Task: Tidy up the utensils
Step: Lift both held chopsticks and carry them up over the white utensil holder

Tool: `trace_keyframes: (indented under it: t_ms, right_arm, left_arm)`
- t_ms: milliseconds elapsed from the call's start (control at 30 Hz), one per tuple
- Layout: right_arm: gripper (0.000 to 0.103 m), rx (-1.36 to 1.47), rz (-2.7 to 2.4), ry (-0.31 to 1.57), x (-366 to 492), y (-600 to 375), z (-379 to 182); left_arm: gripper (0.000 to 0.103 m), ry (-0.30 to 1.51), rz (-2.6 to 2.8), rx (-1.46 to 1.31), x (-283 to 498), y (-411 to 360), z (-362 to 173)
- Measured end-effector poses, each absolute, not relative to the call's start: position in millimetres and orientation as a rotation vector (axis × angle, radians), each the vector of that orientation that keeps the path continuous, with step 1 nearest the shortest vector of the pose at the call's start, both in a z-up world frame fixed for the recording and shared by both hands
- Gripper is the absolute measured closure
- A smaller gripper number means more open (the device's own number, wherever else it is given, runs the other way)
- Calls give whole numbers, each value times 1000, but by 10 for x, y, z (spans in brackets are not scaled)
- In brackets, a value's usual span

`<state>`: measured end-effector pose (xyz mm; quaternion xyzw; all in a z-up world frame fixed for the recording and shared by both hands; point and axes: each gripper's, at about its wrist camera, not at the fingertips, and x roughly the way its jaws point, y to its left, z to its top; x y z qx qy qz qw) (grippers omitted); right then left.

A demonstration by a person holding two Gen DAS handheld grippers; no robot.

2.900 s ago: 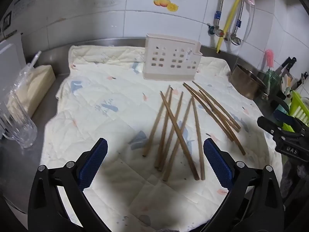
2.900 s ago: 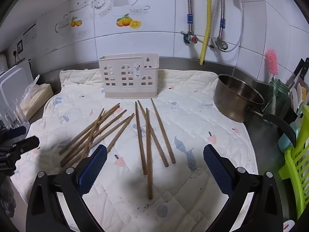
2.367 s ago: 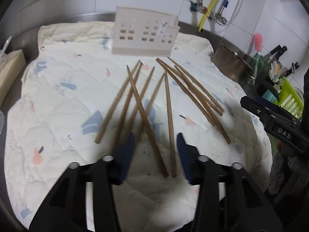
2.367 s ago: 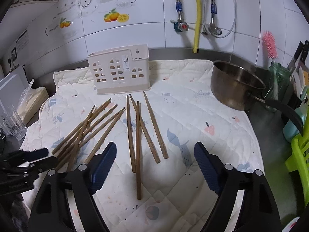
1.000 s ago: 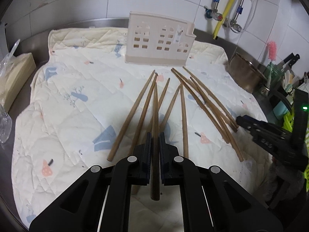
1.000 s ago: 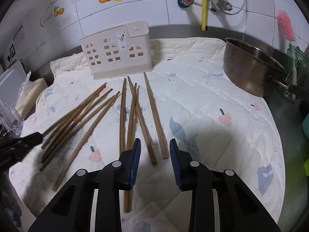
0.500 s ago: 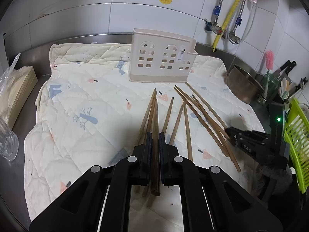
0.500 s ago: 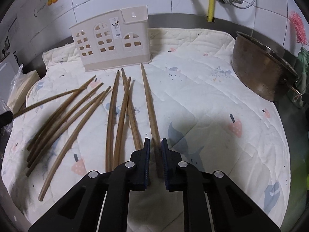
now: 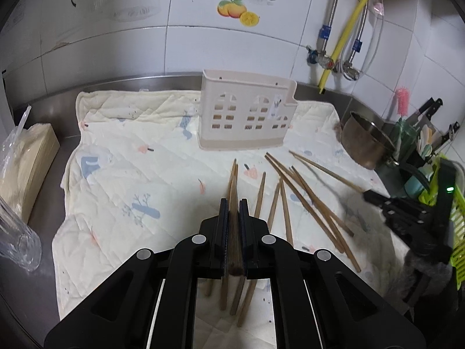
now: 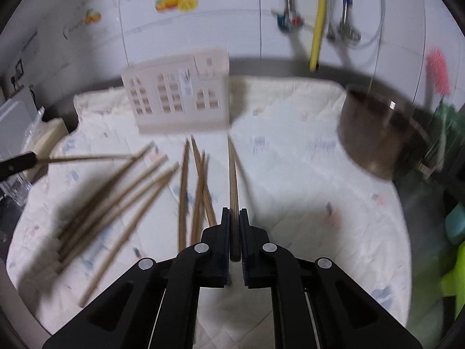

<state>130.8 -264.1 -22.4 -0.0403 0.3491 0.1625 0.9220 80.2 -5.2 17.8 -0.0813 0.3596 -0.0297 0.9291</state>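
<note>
Several brown wooden chopsticks (image 9: pixel 308 203) lie scattered on a quilted cloth (image 9: pixel 130 174). My left gripper (image 9: pixel 233 203) is shut on one chopstick (image 9: pixel 233 192) and holds it above the cloth, pointing toward the beige utensil holder (image 9: pixel 247 116). My right gripper (image 10: pixel 234 212) is shut on another chopstick (image 10: pixel 232 174), lifted and pointing toward the holder (image 10: pixel 177 99). The right wrist view is blurred by motion. The right gripper also shows in the left wrist view (image 9: pixel 375 197), and the left gripper's tip shows at the left edge of the right wrist view (image 10: pixel 17 163).
A steel pot (image 9: pixel 366 142) stands at the cloth's right edge, with a knife block, jar and green rack (image 9: pixel 456 232) behind it. A glass (image 9: pixel 14 238) and a wrapped stack (image 9: pixel 26 163) stand on the left. Pipes hang on the tiled wall.
My right gripper has closed on a chopstick and lifted it off the cloth. My left gripper has raised its chopstick higher and moved nearer the holder.
</note>
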Motion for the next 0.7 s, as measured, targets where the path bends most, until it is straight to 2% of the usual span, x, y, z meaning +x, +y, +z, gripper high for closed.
trace_keyframes:
  t_ms: [233,700]
  right_arm:
    - [97,-86,376,581,1268,-2584,425]
    - [97,-159,481,568,1773,-2298,1251]
  left_arm:
    - [97,713,-65,-153,923,31,390]
    - [97,680,-114,-87,1289,-49,916]
